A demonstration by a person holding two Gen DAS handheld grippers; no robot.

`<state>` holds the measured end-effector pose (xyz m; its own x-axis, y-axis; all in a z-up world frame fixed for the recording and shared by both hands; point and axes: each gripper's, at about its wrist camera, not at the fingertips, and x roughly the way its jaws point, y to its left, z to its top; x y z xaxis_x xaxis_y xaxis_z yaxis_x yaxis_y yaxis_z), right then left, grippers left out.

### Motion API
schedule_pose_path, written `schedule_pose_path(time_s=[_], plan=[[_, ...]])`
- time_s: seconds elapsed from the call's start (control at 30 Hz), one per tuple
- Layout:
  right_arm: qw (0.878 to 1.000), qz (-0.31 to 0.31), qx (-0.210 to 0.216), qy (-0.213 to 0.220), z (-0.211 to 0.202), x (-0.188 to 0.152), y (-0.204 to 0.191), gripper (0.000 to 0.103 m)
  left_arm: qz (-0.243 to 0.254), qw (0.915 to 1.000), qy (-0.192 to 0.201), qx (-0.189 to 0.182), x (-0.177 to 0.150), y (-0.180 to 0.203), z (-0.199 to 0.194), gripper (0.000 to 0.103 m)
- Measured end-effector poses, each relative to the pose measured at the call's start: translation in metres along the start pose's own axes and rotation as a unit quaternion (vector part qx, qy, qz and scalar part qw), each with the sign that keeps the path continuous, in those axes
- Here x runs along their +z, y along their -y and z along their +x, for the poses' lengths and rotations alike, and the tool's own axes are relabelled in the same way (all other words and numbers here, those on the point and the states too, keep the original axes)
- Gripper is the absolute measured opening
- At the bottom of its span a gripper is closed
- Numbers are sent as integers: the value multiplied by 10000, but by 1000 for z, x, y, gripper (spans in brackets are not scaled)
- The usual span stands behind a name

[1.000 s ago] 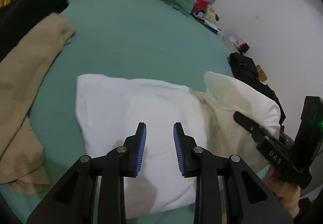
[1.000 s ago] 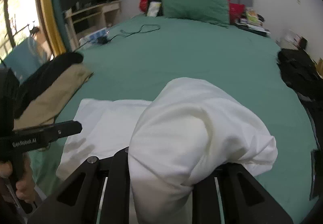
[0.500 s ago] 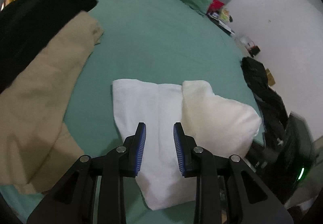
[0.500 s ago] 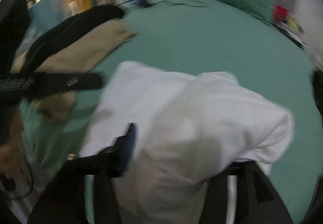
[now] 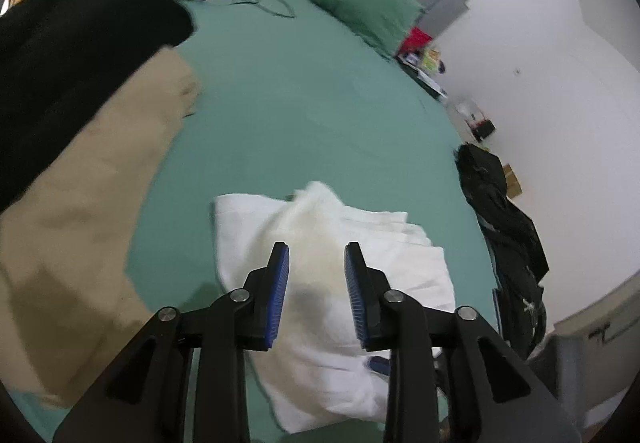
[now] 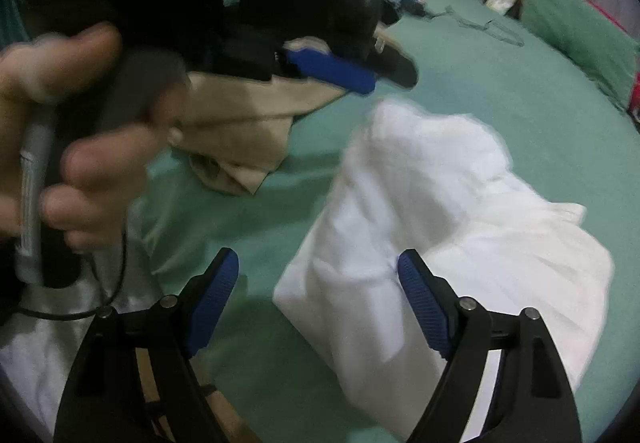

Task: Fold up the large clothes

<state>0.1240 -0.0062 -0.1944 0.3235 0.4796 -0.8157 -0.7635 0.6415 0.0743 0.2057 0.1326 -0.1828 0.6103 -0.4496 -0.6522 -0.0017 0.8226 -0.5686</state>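
The white garment (image 5: pixel 332 283) lies folded on the green bed (image 5: pixel 304 111), near its edge. My right tool (image 6: pixel 318 283) has just been opening; its jaws stand wide, gripping nothing. My left tool (image 5: pixel 316 283) hovers over the garment, jaws parted, empty.

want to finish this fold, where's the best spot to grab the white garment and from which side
Probably the near corner of the white garment, where the folded layers stack into a thick edge a pinch can catch. Come in from the near bed edge, angled down, with the right tongs, which have just been opening and hold nothing.
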Motion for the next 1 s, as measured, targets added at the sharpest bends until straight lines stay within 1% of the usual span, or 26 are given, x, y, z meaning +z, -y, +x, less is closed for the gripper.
schedule_pose_path(time_s=[0.03, 0.1, 0.2, 0.23, 0.27, 0.3, 0.33, 0.4, 0.47, 0.5, 0.53, 0.6, 0.7, 0.73, 0.77, 0.8, 0.83, 0.87, 0.93, 0.97, 1.0], plan=[[10000, 49, -16, 58, -5, -3, 1, 82, 82, 9999, 31, -70, 0, 6, 1, 39], [9995, 224, -123, 174, -23, -12, 12, 82, 238, 9995, 70, -183, 1, 17, 3, 40], [9969, 648, -311, 327, -48, -32, 35, 82, 485, 9988, 60, -71, -1, 30, 8, 43], [9951, 813, -401, 388, -55, -40, 44, 82, 583, 9983, 58, -31, -3, 33, 10, 46], [9927, 997, -490, 460, -61, -47, 53, 82, 681, 9977, 30, 36, -4, 36, 14, 50], [9907, 1137, -549, 509, -64, -53, 60, 82, 762, 9969, -58, 174, -7, 37, 20, 51], [9855, 1447, -661, 583, -69, -64, 74, 82, 805, 9959, -212, 354, -10, 36, 28, 51], [9774, 1892, -728, 600, -70, -75, 97, 82, 799, 9925, -578, 723, -18, 28, 47, 51], [9645, 2435, -799, 644, -70, -92, 118, 82, 693, 9874, -904, 1097, -27, 15, 62, 51], [9608, 2577, -762, 681, -69, -91, 128, 82, 641, 9860, -986, 1179, -30, 11, 67, 51], [9537, 2838, -657, 750, -68, -99, 137, 82, 570, 9853, -1028, 1243, -33, 5, 71, 51], [9449, 3139, -496, 783, -65, -106, 145, 82, 504, 9856, -1001, 1268, -36, -1, 73, 51], [9335, 3501, -197, 747, -58, -117, 152, 82, 770, 9833, -985, 1318, -41, 3, 72, 51], [9322, 3536, -110, 759, -55, -119, 153, 80, 868, 9821, -971, 1360, -43, 5, 72, 48], [9301, 3589, 42, 777, -52, -122, 153, 70, 913, 9814, -947, 1396, -44, 5, 72, 33], [9269, 3663, 248, 780, -47, -126, 152, 64, 966, 9802, -929, 1457, -47, 5, 72, 25], [9221, 3762, 441, 786, -45, -131, 155, 57, 973, 9806, -913, 1438, -49, 5, 70, 17], [9171, 3860, 574, 814, -40, -133, 157, 52, 945, 9814, -891, 1415, -51, 5, 68, 11], [9021, 4117, 917, 911, -30, -140, 158, 41, 869, 9833, -782, 1395, -55, 7, 60, 8], [8997, 4159, 945, 927, -28, -143, 157, 33, 874, 9837, -751, 1383, -58, 7, 58, 7], [9006, 4142, 930, 937, -29, -145, 156, 29, 877, 9844, -711, 1352, -61, 9, 55, 7]])
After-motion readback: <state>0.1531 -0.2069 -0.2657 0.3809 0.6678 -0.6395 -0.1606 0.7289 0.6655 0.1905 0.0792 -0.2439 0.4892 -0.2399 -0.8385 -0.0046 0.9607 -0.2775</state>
